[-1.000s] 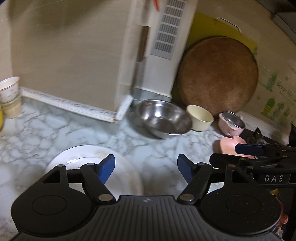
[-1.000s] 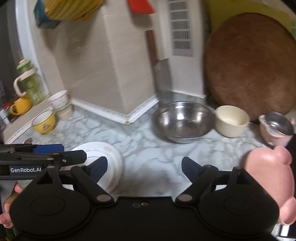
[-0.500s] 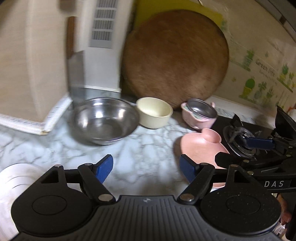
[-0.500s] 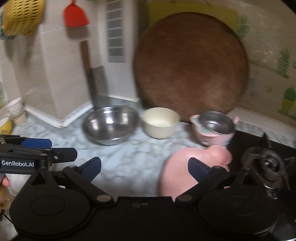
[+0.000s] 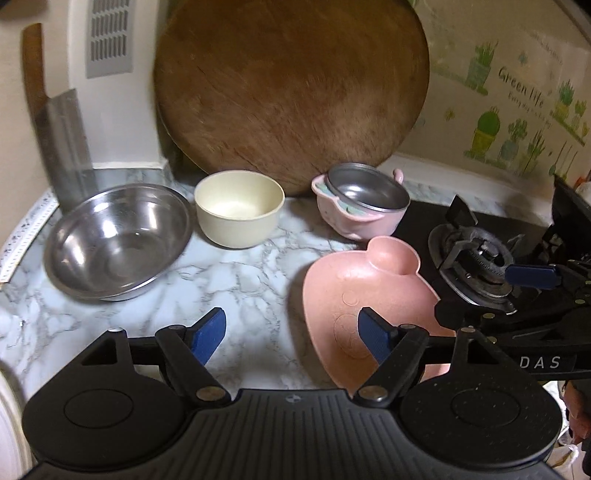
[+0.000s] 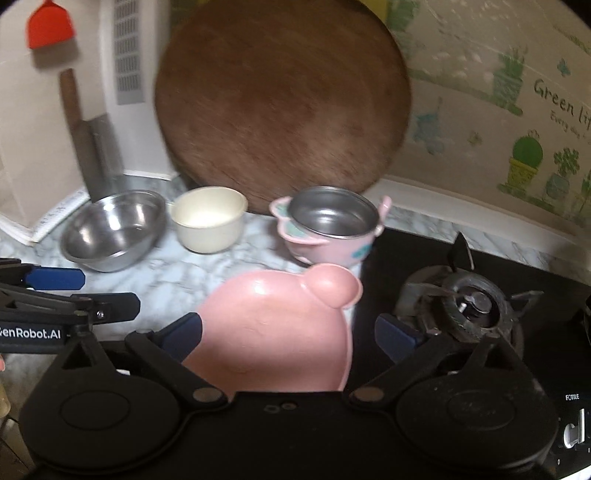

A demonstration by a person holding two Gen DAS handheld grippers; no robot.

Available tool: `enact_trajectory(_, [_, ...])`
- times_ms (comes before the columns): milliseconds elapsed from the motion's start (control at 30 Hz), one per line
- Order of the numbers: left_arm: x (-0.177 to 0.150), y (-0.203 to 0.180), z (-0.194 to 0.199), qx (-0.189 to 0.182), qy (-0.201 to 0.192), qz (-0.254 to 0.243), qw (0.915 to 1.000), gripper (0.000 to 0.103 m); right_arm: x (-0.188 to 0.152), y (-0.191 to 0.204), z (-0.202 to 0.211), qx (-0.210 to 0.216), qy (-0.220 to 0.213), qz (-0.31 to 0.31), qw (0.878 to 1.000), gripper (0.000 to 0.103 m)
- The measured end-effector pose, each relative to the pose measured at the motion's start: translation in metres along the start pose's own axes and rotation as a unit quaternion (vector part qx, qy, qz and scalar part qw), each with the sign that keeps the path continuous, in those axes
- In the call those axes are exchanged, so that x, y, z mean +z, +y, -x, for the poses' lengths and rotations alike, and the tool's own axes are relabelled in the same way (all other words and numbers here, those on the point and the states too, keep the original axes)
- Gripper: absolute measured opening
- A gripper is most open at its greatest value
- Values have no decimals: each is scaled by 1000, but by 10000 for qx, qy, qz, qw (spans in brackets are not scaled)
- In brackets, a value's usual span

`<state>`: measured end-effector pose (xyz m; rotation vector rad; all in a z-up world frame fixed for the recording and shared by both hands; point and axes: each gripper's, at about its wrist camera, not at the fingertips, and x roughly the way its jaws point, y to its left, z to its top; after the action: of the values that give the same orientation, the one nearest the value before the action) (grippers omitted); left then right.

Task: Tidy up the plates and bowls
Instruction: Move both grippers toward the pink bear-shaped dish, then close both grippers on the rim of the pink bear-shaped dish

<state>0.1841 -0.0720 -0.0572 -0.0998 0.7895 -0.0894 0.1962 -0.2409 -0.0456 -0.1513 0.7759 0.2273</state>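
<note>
A pink bear-shaped plate (image 5: 362,288) (image 6: 280,325) lies on the marble counter by the stove edge. Behind it stand a steel bowl (image 5: 114,240) (image 6: 114,229), a cream bowl (image 5: 240,210) (image 6: 208,221) and a pink bowl with a tilted steel insert (image 5: 362,206) (image 6: 328,225). My left gripper (image 5: 293,334) is open and empty, its right finger over the pink plate's left part. My right gripper (image 6: 288,334) is open and empty, with the pink plate between its fingers. A white plate's rim (image 5: 9,424) shows at the far left.
A round wooden board (image 5: 291,92) leans on the wall behind the bowls. A cleaver (image 5: 62,140) stands at the back left. A gas burner (image 5: 480,258) (image 6: 465,306) on a black hob sits right of the plate. A red spatula (image 6: 50,26) hangs on the wall.
Both grippers have swung right, from the white plate toward the pink plate and stove. The pink plate now lies between my right gripper's fingers. Both stay open.
</note>
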Motion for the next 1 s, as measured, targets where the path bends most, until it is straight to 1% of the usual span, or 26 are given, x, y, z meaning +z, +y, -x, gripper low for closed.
enact_trajectory(100, [1,-6,-17,41,144,-11,9999,78,-3,-11,-15,-53,163,-19,9999,100])
enact_trajectory(267, [1,-12,-44,108,445,39,9989,78,-9,-28,-39,-173,450,-143,9987,95])
enact_trajectory(333, [0,-13,-52,93,554,56,9984,78,-11,-35,-49,-212,567,-228,9979,90])
enact_trajectory(400, [-2,-14,-60,67,668,103,9977,78,-14,-41,-57,-219,677,-327,9969,87])
enact_trajectory(433, [-2,-15,-65,59,731,126,9972,78,-14,-42,-61,-214,739,-354,9964,83])
enact_trajectory(500, [-4,-16,-72,33,839,166,9963,78,-16,-44,-67,-222,844,-352,9956,80])
enact_trajectory(633, [-8,-20,-80,-1,914,213,9956,77,-19,-45,-76,-193,975,-360,9944,73])
enact_trajectory(700, [-9,-22,-82,-20,952,217,9952,67,-20,-46,-79,-194,1011,-360,9940,70])
enact_trajectory(767, [-9,-23,-86,-37,1008,231,9946,62,-20,-47,-81,-181,1045,-359,9937,64])
enact_trajectory(867, [-9,-22,-87,-56,1014,281,9944,60,-20,-47,-83,-133,1082,-367,9934,57])
enact_trajectory(933, [-9,-22,-88,-76,1056,317,9939,51,-20,-46,-83,-107,1096,-351,9933,51])
enact_trajectory(967, [-9,-21,-89,-76,1091,344,9934,44,-20,-45,-84,-84,1106,-342,9932,49])
enact_trajectory(1000, [-9,-21,-90,-99,1104,373,9931,39,-20,-45,-84,-78,1118,-329,9932,46])
